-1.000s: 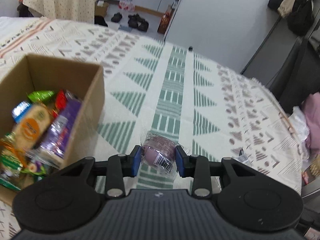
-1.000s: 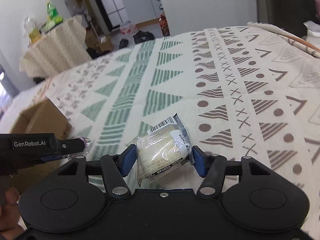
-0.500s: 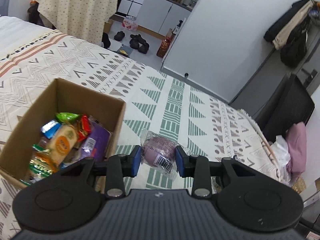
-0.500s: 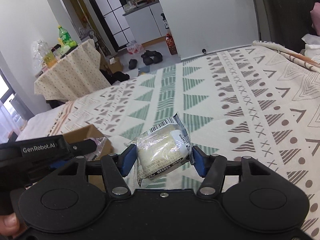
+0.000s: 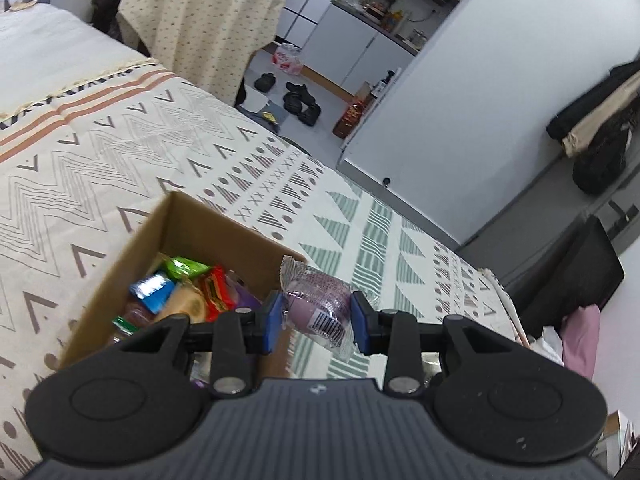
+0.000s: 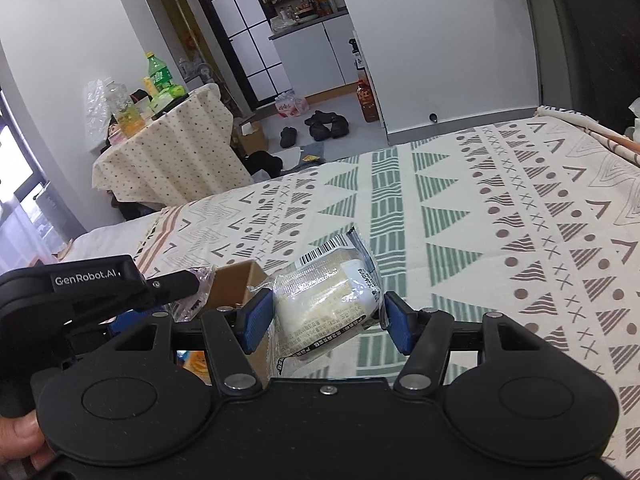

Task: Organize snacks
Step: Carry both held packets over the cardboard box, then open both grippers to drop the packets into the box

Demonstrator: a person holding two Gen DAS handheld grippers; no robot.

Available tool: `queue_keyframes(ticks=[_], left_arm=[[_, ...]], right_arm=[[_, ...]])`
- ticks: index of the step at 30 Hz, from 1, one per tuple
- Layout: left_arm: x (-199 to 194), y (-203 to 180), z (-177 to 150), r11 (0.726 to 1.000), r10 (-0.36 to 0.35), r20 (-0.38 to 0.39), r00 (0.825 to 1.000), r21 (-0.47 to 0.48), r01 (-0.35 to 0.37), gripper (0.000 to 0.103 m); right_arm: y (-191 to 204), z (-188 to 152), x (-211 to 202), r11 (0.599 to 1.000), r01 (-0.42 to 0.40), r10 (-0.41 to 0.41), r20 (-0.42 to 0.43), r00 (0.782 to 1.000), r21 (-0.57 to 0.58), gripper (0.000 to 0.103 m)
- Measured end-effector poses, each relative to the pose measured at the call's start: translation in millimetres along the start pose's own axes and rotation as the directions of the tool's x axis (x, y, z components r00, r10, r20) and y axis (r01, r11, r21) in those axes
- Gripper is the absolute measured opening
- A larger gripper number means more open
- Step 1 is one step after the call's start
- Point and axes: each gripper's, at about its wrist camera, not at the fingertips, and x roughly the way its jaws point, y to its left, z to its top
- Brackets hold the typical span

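My left gripper (image 5: 316,316) is shut on a purple wrapped snack (image 5: 316,304) and holds it in the air at the right rim of a cardboard box (image 5: 136,248) full of colourful snack packets (image 5: 180,288). My right gripper (image 6: 322,316) is shut on a pale yellow wrapped cake (image 6: 328,304), raised above the patterned bedspread. In the right wrist view the left gripper (image 6: 80,292) is at the left, and a corner of the box (image 6: 236,284) shows behind it.
The box stands on a bed with a patterned cover (image 6: 500,220). A table with a dotted cloth (image 6: 168,152) holds bottles beyond the bed. Shoes (image 5: 298,98) lie on the floor. A dark cabinet (image 5: 568,280) is at the right.
Both grippers have risen well above the bed with their snacks. The left gripper has moved toward the box, which now sits closer under it.
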Motion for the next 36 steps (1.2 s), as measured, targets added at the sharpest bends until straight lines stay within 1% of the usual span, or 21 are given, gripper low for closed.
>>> queue_keyframes(ticks=[3,8,13,16,21,22,24,26,27,29,32,34,36], left_arm=[[-1,13,10,1.0,-0.017,-0.024,1.0,-0.018,0.017,0.036],[-2,33,21,0.999,-0.024,-0.03,0.999,-0.042,0.023,0.036],[6,60,32,0.996,-0.002,-0.05,0.999,-0.086,-0.002,0.036],[12,74,37,0.994,-0.003,-0.068,0.998,-0.113,-0.005,0.036],[25,89,39,0.989,-0.002,-0.093,0.996,-0.15,-0.012,0.037],[27,91,40,0.989,0.01,-0.099,0.995,-0.147,-0.024,0.038],[31,93,42,0.989,0.026,-0.105,0.994,-0.139,-0.041,0.041],[33,97,44,0.987,0.02,-0.107,0.994,-0.156,-0.036,0.051],[34,99,45,0.986,0.021,-0.104,0.994,-0.162,-0.038,0.054],[34,101,46,0.985,0.042,-0.097,0.994,-0.165,-0.058,0.063],[36,104,47,0.983,0.058,-0.093,0.994,-0.171,-0.074,0.069],[37,106,47,0.981,0.057,-0.098,0.994,-0.178,-0.074,0.07],[37,105,47,0.982,0.059,-0.1,0.993,-0.175,-0.076,0.075]], right_arm=[[12,0,4,1.0,0.001,-0.001,0.0,1.0,-0.012,0.058],[35,2,10,0.999,-0.004,0.004,0.004,1.0,-0.036,0.058],[57,4,19,0.999,-0.023,0.024,0.007,1.0,-0.045,0.058],[67,4,28,0.998,-0.033,0.033,0.0,0.999,-0.049,0.058],[83,0,45,0.997,-0.046,0.044,-0.02,0.999,-0.061,0.058],[86,-1,48,0.997,-0.048,0.047,-0.025,0.999,-0.063,0.058],[91,-4,56,0.996,-0.053,0.05,-0.039,0.998,-0.067,0.058],[96,-6,63,0.996,-0.056,0.052,-0.058,0.997,-0.067,0.058],[97,-7,67,0.996,-0.058,0.054,-0.067,0.996,-0.067,0.058],[100,-10,72,0.996,-0.06,0.054,-0.081,0.995,-0.071,0.058],[102,-11,78,0.996,-0.056,0.049,-0.095,0.994,-0.069,0.058],[102,-11,82,0.997,-0.055,0.049,-0.103,0.993,-0.055,0.058],[103,-11,83,0.997,-0.06,0.055,-0.108,0.993,-0.051,0.059]])
